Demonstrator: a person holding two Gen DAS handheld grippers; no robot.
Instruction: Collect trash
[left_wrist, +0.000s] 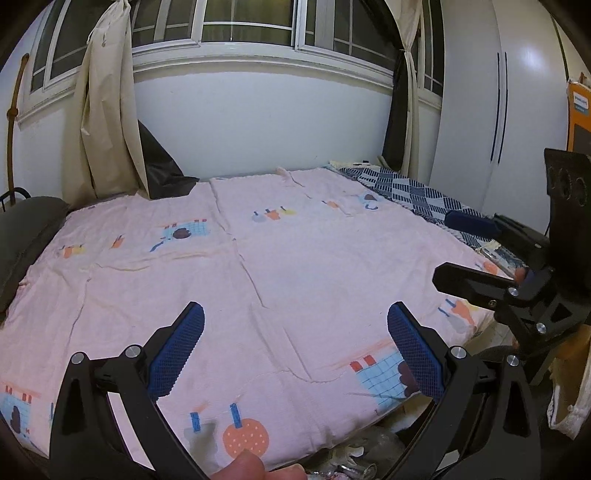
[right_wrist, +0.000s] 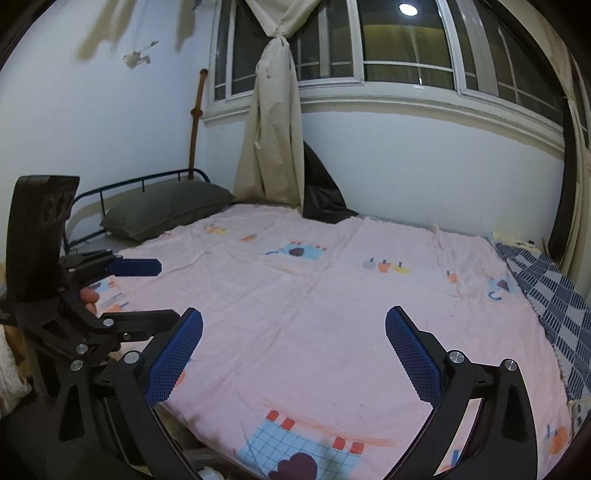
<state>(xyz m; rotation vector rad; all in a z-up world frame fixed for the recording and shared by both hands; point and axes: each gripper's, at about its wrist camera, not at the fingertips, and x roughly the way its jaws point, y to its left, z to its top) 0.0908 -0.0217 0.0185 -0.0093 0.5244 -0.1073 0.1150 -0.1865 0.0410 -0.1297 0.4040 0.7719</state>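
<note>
Over the near edge of the bed (left_wrist: 280, 280), both tools hover with nothing held. Left hand-held gripper (left_wrist: 295, 350): blue pads spread wide apart, empty. Right hand-held gripper (right_wrist: 293, 354): same, pads wide apart, empty.

Trash (left_wrist: 354, 458) looks like crumpled clear wrappers low at the bed's near edge, just under the left hand-held gripper and almost out of its view; hard to tell exactly what it is. A thumb (left_wrist: 240, 467) shows beside it. The right wrist view catches only a pale scrap (right_wrist: 210, 472) at the bottom edge.

Risks, as I judge: a blind reach down misses the thin crinkly plastic, or the pads pinch the pink sheet (right_wrist: 332, 295) instead. Both tools sit close, so they could clash.
</note>
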